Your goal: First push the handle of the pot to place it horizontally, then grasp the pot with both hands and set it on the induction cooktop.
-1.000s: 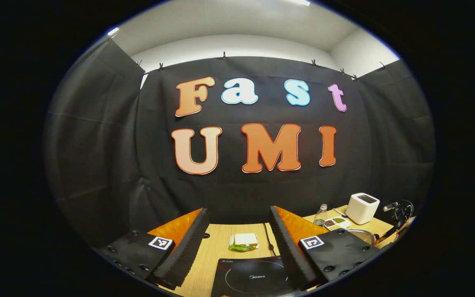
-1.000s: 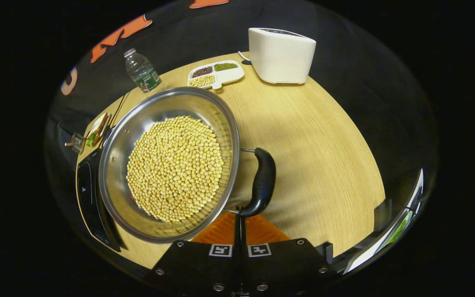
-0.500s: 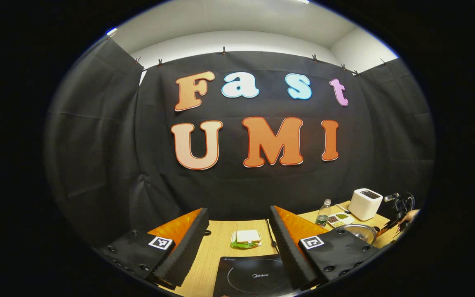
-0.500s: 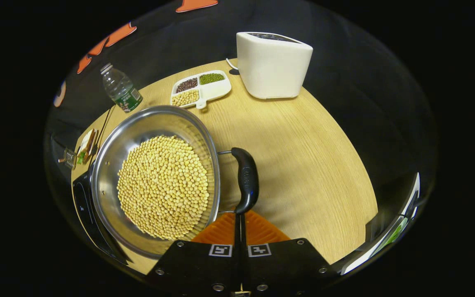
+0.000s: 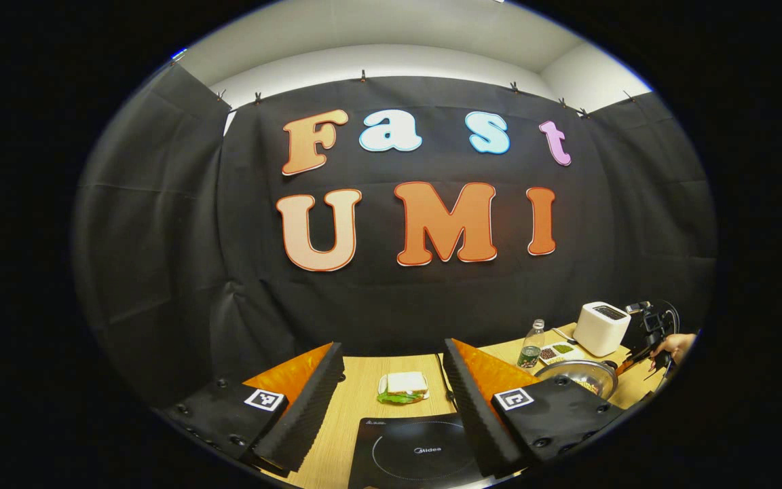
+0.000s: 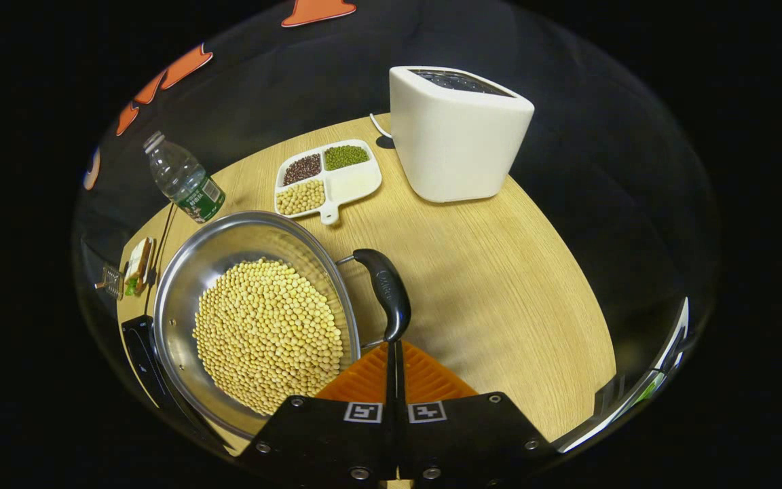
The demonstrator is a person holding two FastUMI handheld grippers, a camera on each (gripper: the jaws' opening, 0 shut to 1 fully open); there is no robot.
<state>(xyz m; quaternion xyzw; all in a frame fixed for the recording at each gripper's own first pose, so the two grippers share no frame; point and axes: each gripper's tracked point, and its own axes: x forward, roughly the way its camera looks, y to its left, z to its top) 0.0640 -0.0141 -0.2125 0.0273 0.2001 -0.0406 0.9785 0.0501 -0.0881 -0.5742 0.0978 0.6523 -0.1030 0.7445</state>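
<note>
The right gripper (image 6: 394, 346), fingers pressed together and holding nothing, has nudged the pot (image 6: 255, 326) round by its handle (image 6: 384, 292); the pot sits by the desk's (image 6: 499, 285) left edge, overlapping the cooktop (image 6: 143, 360). The handle looks not yet level, I judge; the left gripper (image 5: 391, 401) hangs wide open and empty above the cooktop.
</note>
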